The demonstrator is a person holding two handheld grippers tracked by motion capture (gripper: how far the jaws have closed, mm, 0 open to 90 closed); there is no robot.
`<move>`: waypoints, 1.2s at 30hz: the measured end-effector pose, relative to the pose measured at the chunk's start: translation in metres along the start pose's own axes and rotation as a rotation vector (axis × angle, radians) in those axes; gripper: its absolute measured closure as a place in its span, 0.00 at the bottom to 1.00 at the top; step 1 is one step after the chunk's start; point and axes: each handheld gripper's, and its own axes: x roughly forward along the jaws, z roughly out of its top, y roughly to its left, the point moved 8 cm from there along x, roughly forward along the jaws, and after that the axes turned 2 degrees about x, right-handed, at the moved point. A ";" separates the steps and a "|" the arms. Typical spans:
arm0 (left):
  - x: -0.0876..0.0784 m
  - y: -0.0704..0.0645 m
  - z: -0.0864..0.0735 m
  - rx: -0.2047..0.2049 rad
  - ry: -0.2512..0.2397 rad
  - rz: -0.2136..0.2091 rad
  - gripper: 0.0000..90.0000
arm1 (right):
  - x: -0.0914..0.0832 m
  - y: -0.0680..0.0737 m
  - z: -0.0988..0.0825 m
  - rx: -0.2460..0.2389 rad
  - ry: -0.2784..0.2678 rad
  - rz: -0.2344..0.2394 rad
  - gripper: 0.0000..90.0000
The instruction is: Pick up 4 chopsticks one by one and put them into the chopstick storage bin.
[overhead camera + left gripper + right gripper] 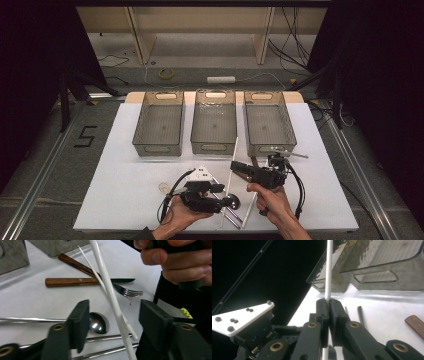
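So my right gripper (328, 305) is clamped tight on a white chopstick (328, 270), jaws pinched right around it, and in the right gripper view the stick runs straight up past the jaw tips toward the corner of one of the clear bins (384, 267). From the high view the same chopstick (232, 165) stands slanted up off the desk (125, 150), its top end near the front of the middle bin (214, 122) and its low end down by my hands. My left gripper (113, 315) is about half open, and the jaws haven't got anything pressed yet; the chopstick (107, 287) crosses the gap between them on a diagonal, closer to the right jaw, not touched by either pad as far as I can tell, though that view is a bit blurry around the jaws. A second white chopstick (100, 282) lies flat on the desk under it. Also down there: a wooden-handled knife (82, 281), a fork (127, 292) whose tines poke out just beside the knife blade, a spoon (98, 323) with its bowl right behind my left jaw, and a pair of metal chopsticks (105, 345) lying along the bottom. The three bins sit in a row at the far side of the desk.
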 end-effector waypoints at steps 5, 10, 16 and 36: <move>0.002 0.000 -0.001 -0.020 0.018 -0.018 0.65 | 0.004 0.002 -0.001 0.006 -0.001 0.002 0.97; 0.003 0.002 -0.004 -0.036 0.038 -0.018 0.79 | 0.005 0.003 -0.002 -0.001 -0.002 0.006 0.97; 0.001 0.002 -0.004 -0.070 0.053 -0.019 0.87 | 0.004 0.003 -0.002 -0.002 -0.012 0.009 0.97; -0.027 0.033 0.006 -0.116 0.045 0.084 0.93 | -0.028 -0.024 0.009 -0.103 0.006 -0.181 0.51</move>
